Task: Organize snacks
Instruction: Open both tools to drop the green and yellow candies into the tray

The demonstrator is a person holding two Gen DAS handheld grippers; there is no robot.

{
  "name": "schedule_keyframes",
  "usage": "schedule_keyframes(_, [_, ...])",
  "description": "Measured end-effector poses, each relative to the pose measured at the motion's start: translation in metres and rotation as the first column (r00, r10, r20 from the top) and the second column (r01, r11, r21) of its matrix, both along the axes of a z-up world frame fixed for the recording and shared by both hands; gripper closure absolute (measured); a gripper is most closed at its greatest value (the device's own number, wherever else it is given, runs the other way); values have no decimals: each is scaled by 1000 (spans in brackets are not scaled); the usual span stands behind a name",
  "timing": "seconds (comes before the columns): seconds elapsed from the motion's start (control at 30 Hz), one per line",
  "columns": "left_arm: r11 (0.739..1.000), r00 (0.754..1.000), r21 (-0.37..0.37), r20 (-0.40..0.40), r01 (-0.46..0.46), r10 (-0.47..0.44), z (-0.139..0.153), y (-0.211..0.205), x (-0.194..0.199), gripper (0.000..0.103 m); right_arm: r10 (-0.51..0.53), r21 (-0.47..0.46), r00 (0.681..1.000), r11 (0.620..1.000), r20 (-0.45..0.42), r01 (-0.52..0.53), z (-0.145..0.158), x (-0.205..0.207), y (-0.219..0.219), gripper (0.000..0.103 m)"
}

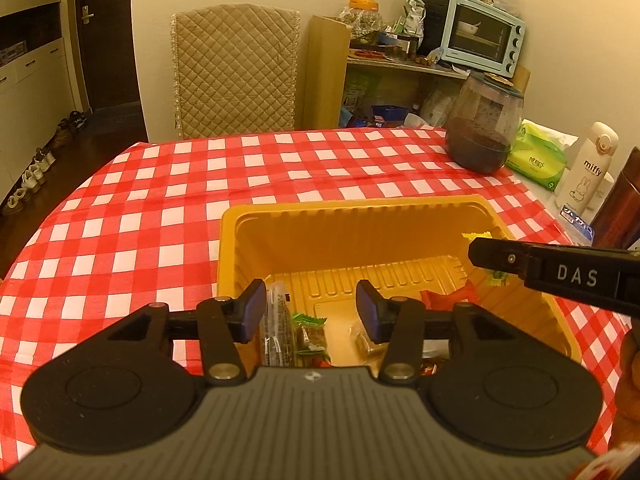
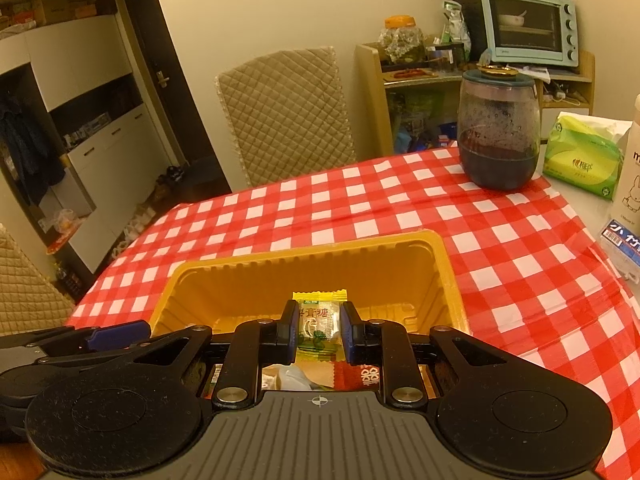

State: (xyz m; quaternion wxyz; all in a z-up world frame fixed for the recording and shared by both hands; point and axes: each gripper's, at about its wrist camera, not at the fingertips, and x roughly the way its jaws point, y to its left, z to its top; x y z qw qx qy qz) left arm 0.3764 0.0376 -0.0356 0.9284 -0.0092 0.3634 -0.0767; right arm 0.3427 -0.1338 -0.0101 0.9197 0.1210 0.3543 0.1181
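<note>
Snacks already lie loose in the near end of the yellow tray (image 1: 400,216) on the checked tablecloth (image 1: 160,200). My right gripper (image 2: 319,330) is clamped on a yellow-wrapped candy (image 2: 319,320), held above the tray's floor so that, I judge, it can drop in with the rest. My left gripper (image 1: 312,310) stands partly spread with nothing between its pads; a long clear-wrapped bar (image 1: 276,320) lies under it at seven o'clock of the tray, green-wrapped sweets (image 1: 310,326) beside it.
</note>
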Motion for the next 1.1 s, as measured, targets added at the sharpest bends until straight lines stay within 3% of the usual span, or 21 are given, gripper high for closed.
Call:
schedule_keyframes(0.37, [1000, 1000, 9, -3, -1, 1, -1, 3, -1, 54, 17, 72, 1000, 997, 6, -18, -2, 2, 2, 81])
schedule_keyframes(0.43, [1000, 1000, 10, -6, -4, 4, -2, 4, 0, 54, 3, 102, 1000, 995, 7, -4, -3, 3, -2, 67])
schedule_keyframes(0.47, [1000, 1000, 10, -6, -5, 5, -2, 5, -1, 53, -8, 112, 1000, 994, 7, 8, -3, 3, -4, 39])
schedule_keyframes(0.5, [1000, 1000, 10, -6, -6, 6, -2, 6, -1, 52, -26, 124, 1000, 992, 9, 25, -4, 3, -8, 28])
schedule_keyframes(1.1, [1000, 1000, 28, -4, -9, 10, -4, 6, -3, 39, -77, 104, 997, 992, -1, 77, 0, 0, -18, 29])
